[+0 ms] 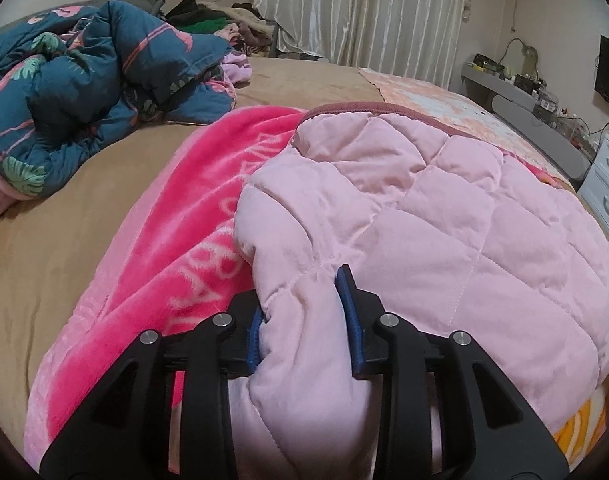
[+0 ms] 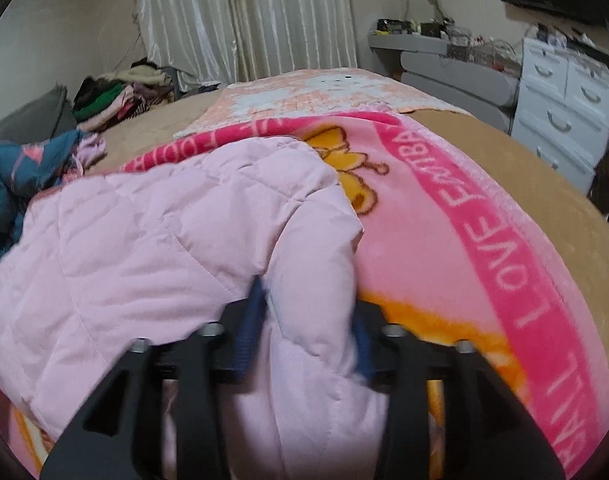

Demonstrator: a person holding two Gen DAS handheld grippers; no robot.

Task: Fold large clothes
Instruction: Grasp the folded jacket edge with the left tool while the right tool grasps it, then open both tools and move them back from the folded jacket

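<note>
Pink quilted jacket (image 1: 424, 208) held at both near corners.
Left hand-held gripper (image 1: 304, 320) and right hand-held gripper (image 2: 308, 320) each pinch its padded fabric over the bed (image 1: 64, 216).

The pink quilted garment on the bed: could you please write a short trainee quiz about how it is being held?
1. True or false: both the left gripper and right gripper clamp the pink quilted garment.
2. What lies directly under it? A) bright pink blanket B) teal floral duvet C) bare floor
3. Fill in: the garment's far edge carries a darker ____ trim.

Key: 1 true; 2 A; 3 pink.
</note>
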